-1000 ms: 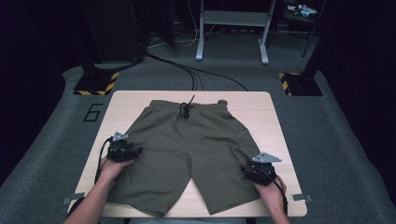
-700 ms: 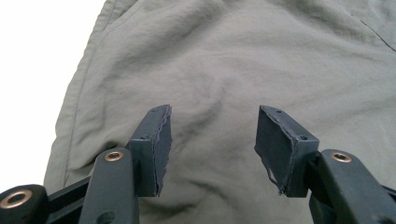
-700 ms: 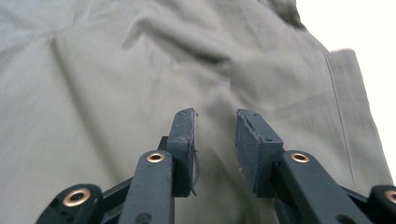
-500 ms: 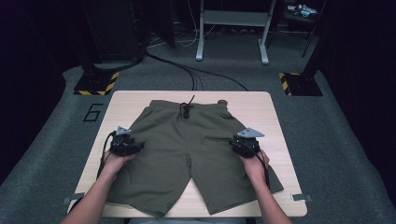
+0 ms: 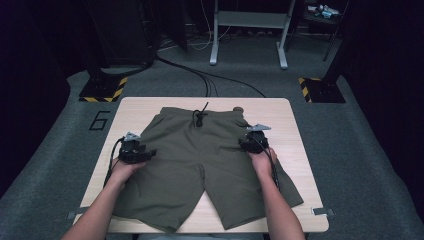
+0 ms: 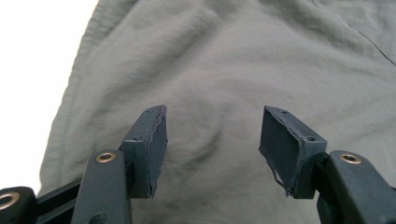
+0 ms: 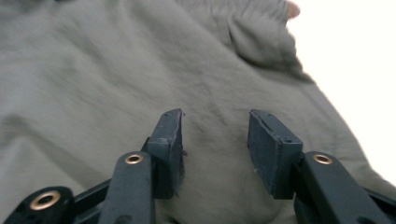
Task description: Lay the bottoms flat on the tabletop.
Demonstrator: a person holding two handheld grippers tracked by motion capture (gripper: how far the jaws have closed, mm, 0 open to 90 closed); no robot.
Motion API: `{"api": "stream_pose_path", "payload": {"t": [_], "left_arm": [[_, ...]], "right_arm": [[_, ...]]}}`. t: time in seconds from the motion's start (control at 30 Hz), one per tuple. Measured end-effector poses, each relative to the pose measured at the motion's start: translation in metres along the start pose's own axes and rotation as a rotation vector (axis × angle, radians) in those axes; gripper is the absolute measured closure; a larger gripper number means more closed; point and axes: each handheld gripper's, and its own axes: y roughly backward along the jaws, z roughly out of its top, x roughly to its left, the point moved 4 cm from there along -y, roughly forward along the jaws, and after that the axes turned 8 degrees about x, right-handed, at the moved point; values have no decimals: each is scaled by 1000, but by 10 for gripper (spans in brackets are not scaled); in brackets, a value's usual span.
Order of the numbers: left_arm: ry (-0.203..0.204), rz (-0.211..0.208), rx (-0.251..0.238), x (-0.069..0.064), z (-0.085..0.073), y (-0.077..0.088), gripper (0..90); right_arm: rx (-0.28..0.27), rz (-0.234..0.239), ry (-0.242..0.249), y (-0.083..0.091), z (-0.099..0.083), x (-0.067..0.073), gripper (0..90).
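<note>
A pair of olive shorts (image 5: 200,165) lies flat on the light wooden table (image 5: 298,131), waistband at the far side and black drawstring (image 5: 199,119) at its middle. My left gripper (image 5: 149,151) rests over the left hip of the shorts, its tips pointing inward. In the left gripper view the left gripper (image 6: 212,119) is open, cloth (image 6: 219,60) lying under the gap, nothing pinched; its jaws have just been opening. My right gripper (image 5: 242,145) sits on the right hip. The right gripper (image 7: 215,119) is open over cloth (image 7: 116,70), its jaws also just opening.
Bare tabletop borders the shorts on both sides (image 5: 107,150). Beyond the table, black cables (image 5: 210,80) run across the grey floor, with a metal stand (image 5: 247,30) and yellow-black striped bases (image 5: 102,90) behind. A "6" (image 5: 99,120) marks the floor at the left.
My right hand has moved from the right leg's hem up along the side to the right hip. The left hand has stayed over the left hip.
</note>
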Motion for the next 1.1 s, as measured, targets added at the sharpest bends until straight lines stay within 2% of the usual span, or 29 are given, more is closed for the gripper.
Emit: {"api": "stream_pose_path", "payload": {"t": [0.13,0.27,0.37,0.43,0.47,0.53,0.57,0.73,0.77,0.8,0.83,0.87,0.9,0.93,0.97,1.03,1.1], "left_arm": [[-19,-8,13,-3,0,-3,403],[-14,-15,13,-7,5,-11,393],[-37,-12,19,-10,7,-18,392],[-47,-10,51,-11,6,-24,388],[-72,-4,55,-11,7,-25,390],[-53,4,33,-12,10,-29,390],[-54,-4,39,-13,11,-30,390],[-74,12,26,-16,19,-39,395],[-87,19,13,-15,21,-42,404],[-74,15,1,-15,21,-43,405],[-74,15,1,-15,21,-43,413],[-61,15,-16,-15,22,-44,425],[-55,13,-23,-13,23,-45,425],[-34,12,-23,-13,26,-47,427],[-31,14,-21,-11,28,-48,428],[-63,33,13,-8,32,-49,434],[-53,26,16,-8,33,-49,427]], "right_arm": [[0,6,-15,-3,3,-2,506],[1,18,7,-8,8,-9,496],[-2,14,-11,-11,12,-12,498],[-1,3,-19,-15,16,-15,505],[-7,2,-30,-17,18,-16,512],[-3,-1,-37,-18,19,-16,514],[0,1,-29,-21,22,-17,516],[-4,-5,-47,-29,31,-19,545],[-4,-7,-36,-30,33,-21,547],[-4,-12,-36,-32,35,-23,549],[-5,-12,-60,-34,37,-22,550],[-4,-14,-39,-35,38,-24,551],[-4,-14,-39,-35,38,-24,551],[-4,-18,-51,-37,41,-26,558],[-4,-15,-57,-38,42,-27,557],[-3,-21,-43,-40,43,-30,555],[-3,-30,-51,-40,43,-29,493]]}}
